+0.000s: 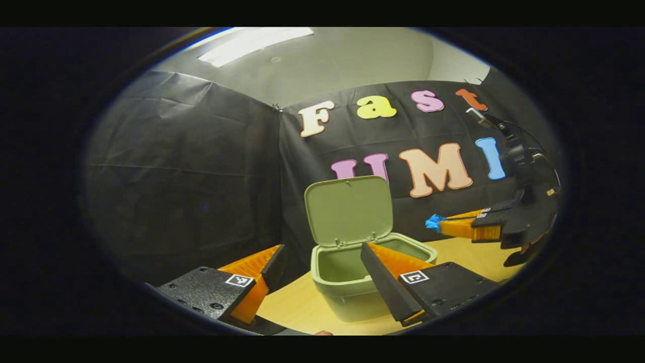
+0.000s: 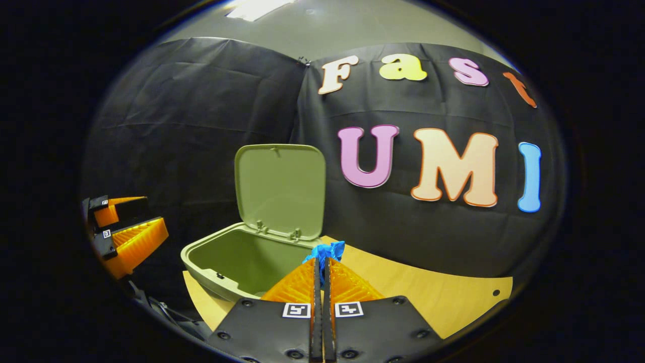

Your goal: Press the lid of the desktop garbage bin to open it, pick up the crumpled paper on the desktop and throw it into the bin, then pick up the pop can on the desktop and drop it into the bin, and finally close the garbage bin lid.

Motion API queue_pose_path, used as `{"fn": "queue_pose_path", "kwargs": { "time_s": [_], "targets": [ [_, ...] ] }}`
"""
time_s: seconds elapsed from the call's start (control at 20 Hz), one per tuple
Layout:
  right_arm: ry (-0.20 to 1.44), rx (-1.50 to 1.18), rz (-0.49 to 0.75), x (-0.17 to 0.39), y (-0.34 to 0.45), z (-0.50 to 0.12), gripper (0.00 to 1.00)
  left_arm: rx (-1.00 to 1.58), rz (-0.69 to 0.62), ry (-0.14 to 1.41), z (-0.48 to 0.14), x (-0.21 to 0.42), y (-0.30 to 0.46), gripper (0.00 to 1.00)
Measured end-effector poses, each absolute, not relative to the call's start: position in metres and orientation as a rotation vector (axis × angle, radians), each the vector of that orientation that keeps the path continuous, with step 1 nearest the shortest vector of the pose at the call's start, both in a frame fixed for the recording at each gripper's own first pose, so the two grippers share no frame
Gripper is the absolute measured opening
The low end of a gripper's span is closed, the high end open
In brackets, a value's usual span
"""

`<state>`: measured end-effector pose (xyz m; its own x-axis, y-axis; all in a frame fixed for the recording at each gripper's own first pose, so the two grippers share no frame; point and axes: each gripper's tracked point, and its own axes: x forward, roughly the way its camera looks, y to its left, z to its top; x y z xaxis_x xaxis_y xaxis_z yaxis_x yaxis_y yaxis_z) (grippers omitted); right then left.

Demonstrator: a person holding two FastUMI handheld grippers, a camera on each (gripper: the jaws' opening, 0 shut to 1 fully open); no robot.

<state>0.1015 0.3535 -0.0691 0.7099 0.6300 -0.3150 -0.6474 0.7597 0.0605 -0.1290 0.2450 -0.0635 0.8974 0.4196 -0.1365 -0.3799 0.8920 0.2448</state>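
On the desktop (image 2: 433, 292): one garbage bin (image 2: 221, 267) is being shown, with its lid (image 2: 279, 189) standing upright on the rear hinge and its mouth lying open.
Right gripper (image 2: 322, 264): its fingers are being kept pressed together on a blue scrap, judged to be the crumpled paper (image 2: 325, 250), which is sticking out past the tips.
Deciding relation: in the right gripper view the bin's open mouth is lying ahead and to the left of the paper, which is being held just beside the near rim, level with the hinge; from the left gripper view the right gripper (image 1: 437, 224) is being seen to the right of the bin (image 1: 352, 282), above the rim.
Long axis: the bin's longer side is being presented slantwise to the right gripper.
Left gripper (image 1: 322, 257): its fingers are being held wide apart with nothing between them, the bin lying straight ahead.
Nearer hand: the right, judged so since it is carrying the paper.
Count: one bin, one lid, one paper, two grippers; no pop can is being made out.
Stage: carry to the bin, release not yet done.
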Motion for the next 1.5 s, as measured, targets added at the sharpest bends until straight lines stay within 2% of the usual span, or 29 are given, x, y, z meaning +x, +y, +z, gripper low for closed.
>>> {"fn": "queue_pose_path", "kwargs": {
  "time_s": [0.2, 0.25, 0.45, 0.5, 0.55, 1.05, 1.5],
  "targets": [
    [0.335, -0.062, 0.789, 0.090, 0.392, -0.073, 0.03, 0.219, 0.432, 0.195, -0.066, -0.135, 0.260, 0.90],
    [0.349, -0.050, 0.820, 0.082, 0.399, -0.072, 0.11, 0.215, 0.427, 0.196, -0.068, -0.136, 0.262, 0.90],
    [0.275, -0.021, 0.785, 0.080, 0.391, -0.053, 1.00, 0.196, 0.380, 0.185, -0.069, -0.125, 0.253, 0.90],
    [0.254, -0.015, 0.763, 0.080, 0.381, -0.047, 0.98, 0.191, 0.361, 0.182, -0.070, -0.121, 0.248, 0.95],
    [0.234, -0.008, 0.735, 0.081, 0.373, -0.044, 0.98, 0.186, 0.337, 0.180, -0.072, -0.115, 0.240, 0.90],
    [0.196, 0.007, 0.363, 0.110, 0.192, -0.037, 1.00, 0.123, 0.024, 0.172, -0.089, -0.052, 0.117, 0.90],
    [0.249, 0.029, 0.052, 0.074, 0.019, -0.052, 0.98, 0.009, -0.239, 0.359, -0.175, -0.047, -0.002, 0.91]
  ]
}}
